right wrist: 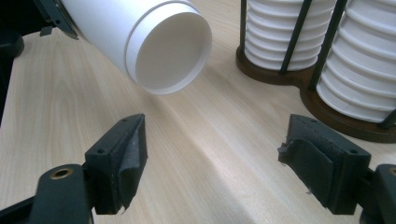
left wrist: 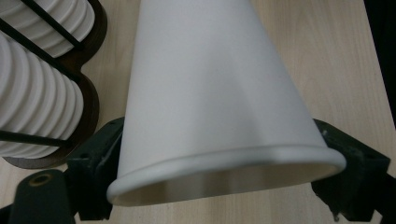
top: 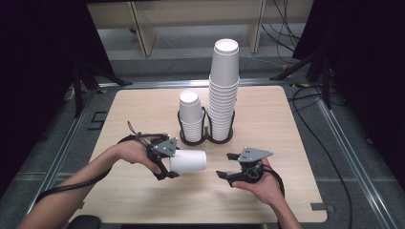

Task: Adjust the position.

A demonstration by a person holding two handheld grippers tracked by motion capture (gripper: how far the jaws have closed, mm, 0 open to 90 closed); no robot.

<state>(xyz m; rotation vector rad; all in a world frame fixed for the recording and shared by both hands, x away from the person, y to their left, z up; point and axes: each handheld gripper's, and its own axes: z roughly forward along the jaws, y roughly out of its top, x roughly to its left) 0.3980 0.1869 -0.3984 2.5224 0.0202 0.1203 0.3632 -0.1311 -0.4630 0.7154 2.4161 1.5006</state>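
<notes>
Closest to the lens in the left gripper view was the rolled rim of a white paper cup (left wrist: 219, 116), lying sideways with the left gripper (top: 168, 162) clamped on it near that rim, 1 jaw pressed against each side. From the high view the cup hung just above the table (top: 143, 200), base pointing toward the right gripper (top: 233, 167), which held nothing and had its jaws spread wide, a good gap of bare wood between the pads (right wrist: 133, 154). So my read was that the job was about halfway at best: 1 cup was out and in hand, but it hadn't gone anywhere yet, and I honestly couldn't tell whether it was headed onto the short stack (top: 190, 117) or the tall stack (top: 224, 90) in the dark 2-slot holder (top: 206, 136), or coming off for a handover. Room-wise it looked fine. The front half of the table was open, both grippers sat well back from the holder, and the cup was near the right gripper but not touching it. The tall stack was the thing I'd have worried about, since it looked easy to knock with a careless swing, and the table edges on the left and right were well clear of both hands.
</notes>
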